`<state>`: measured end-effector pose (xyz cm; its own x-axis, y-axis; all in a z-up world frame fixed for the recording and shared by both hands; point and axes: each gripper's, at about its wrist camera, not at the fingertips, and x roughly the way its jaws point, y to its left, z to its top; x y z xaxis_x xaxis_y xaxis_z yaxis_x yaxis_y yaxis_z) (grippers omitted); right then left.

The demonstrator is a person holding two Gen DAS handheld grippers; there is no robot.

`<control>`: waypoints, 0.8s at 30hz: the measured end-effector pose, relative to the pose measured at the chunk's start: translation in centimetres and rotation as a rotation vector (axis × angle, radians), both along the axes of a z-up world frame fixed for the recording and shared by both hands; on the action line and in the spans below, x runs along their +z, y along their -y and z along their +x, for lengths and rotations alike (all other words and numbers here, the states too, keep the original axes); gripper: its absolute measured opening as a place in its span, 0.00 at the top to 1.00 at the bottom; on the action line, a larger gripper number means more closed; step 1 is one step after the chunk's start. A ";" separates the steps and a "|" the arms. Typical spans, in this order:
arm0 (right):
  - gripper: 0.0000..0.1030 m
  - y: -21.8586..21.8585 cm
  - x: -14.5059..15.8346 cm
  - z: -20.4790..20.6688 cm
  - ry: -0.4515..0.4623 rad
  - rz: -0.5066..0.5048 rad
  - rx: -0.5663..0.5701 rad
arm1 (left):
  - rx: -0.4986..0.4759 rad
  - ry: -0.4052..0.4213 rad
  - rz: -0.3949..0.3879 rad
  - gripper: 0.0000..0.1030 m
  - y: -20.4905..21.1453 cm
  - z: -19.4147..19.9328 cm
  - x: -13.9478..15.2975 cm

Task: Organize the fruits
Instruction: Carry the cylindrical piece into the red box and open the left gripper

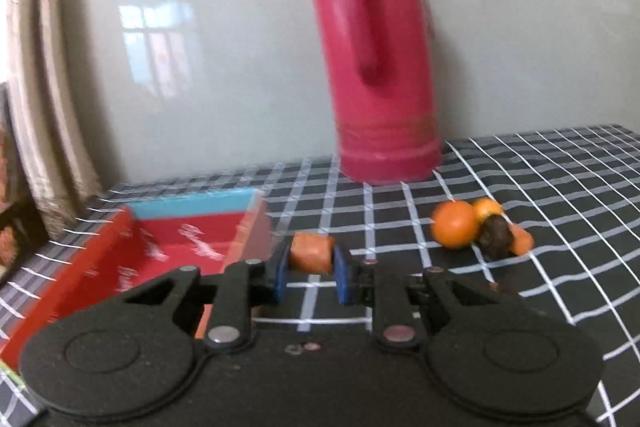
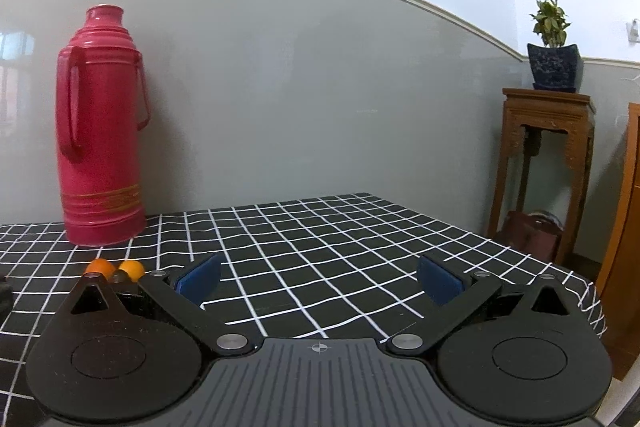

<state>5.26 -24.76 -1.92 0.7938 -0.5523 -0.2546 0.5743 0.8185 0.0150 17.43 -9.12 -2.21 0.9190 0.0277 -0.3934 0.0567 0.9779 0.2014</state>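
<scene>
The left gripper (image 1: 311, 267) is closed on an orange chunk of fruit (image 1: 311, 257), blocky in shape with a rough surface, pinched between its two blue pads (image 1: 343, 279) and held above the black tablecloth with white grid lines (image 1: 560, 267). Just to the left of the held piece sits an open red box (image 1: 92, 267) with a light blue far wall; white script is printed across its red floor, but the picture is too blurred for the words to be read. The held chunk is beside the box's right wall, not over its interior. To the right on the cloth lies a small cluster of fruit: a round orange (image 1: 456, 229), a smaller orange (image 1: 487, 207) behind it, a dark brown wrinkled fruit (image 1: 496, 235) touching both, and another orange piece (image 1: 522, 245) partly hidden behind the dark one. Behind them, against the grey wall, stands a tall red thermos flask (image 1: 380, 67) with a handle on its side and gold bands near its base; whether the bands carry any lettering cannot be told. The right gripper (image 2: 318, 279) is wide open and holds nothing, its blue-padded fingers spread apart above the checked cloth, touching no object. From the right wrist view the two oranges and the dark fruit peek out just beyond the gripper's left finger, well to the left of its open gap. At the far right of that view a carved wooden stand (image 2: 546, 147) carries a potted plant (image 2: 554, 59) in a dark blue patterned pot.
</scene>
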 end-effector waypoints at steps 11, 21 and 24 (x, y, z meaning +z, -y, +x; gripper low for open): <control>0.00 -2.4 0.0 1.0 -0.011 0.014 0.084 | 0.305 -0.024 -0.012 0.86 -7.7 1.2 1.8; 0.00 -5.0 -0.1 2.2 -0.026 0.016 0.161 | 0.415 -0.255 -0.071 0.77 -13.4 2.7 0.4; 0.00 -5.7 -0.3 2.6 -0.037 0.021 0.190 | 0.418 -0.261 -0.079 0.74 -14.0 2.3 0.6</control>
<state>7.87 -19.06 -2.18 0.8733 -0.3878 -0.2951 0.4100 0.9119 0.0151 19.70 4.86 -1.57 0.7059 0.3339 -0.6246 -0.3049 0.9393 0.1575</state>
